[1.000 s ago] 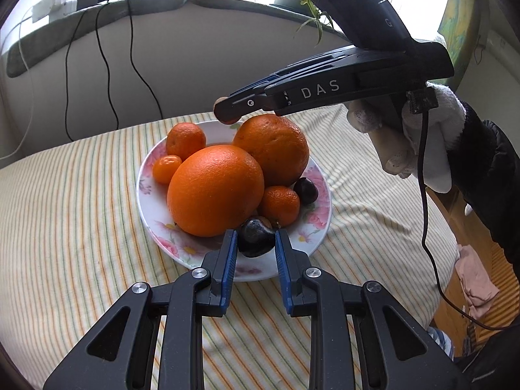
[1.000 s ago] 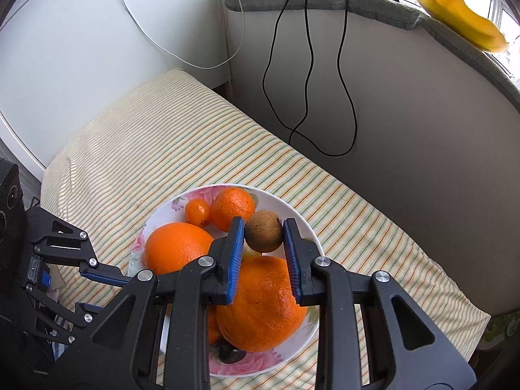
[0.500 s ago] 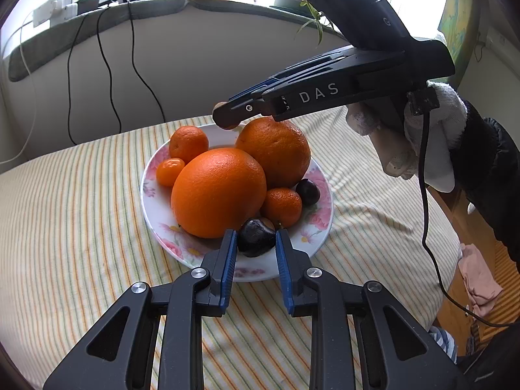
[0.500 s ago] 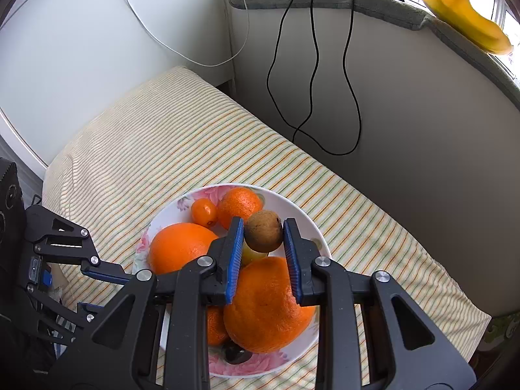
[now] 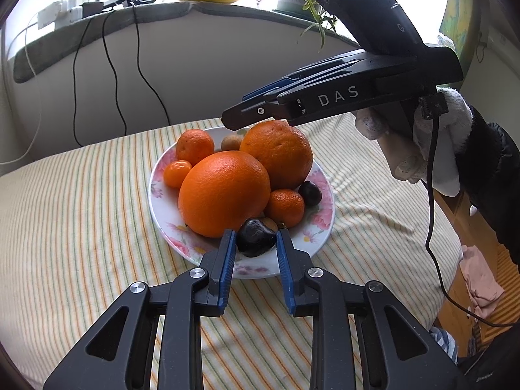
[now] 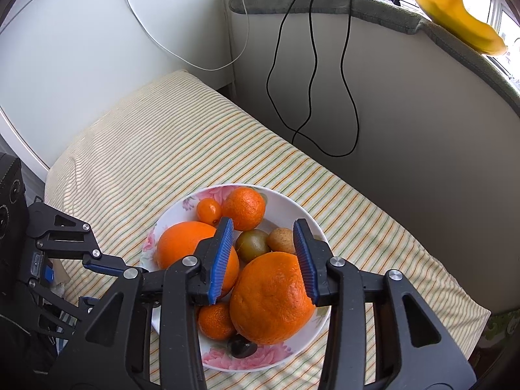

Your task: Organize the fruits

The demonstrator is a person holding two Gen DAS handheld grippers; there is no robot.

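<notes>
Over the plate (image 6: 312,224) at the striped table's middle, both grippers tilt down at the piled fruit.

Right gripper (image 6: 264,231): its jaws have just been opening and now stand apart, the small brown fruit (image 6: 281,239) lying free on the plate's far side beside a green one (image 6: 252,244). Left gripper (image 5: 253,240): fingers close against the dark plum (image 5: 255,237) at the plate's near rim, beside the big orange (image 5: 224,193).

Glossy ceramic plate (image 5: 320,224) on matt striped cloth (image 5: 81,227)
</notes>
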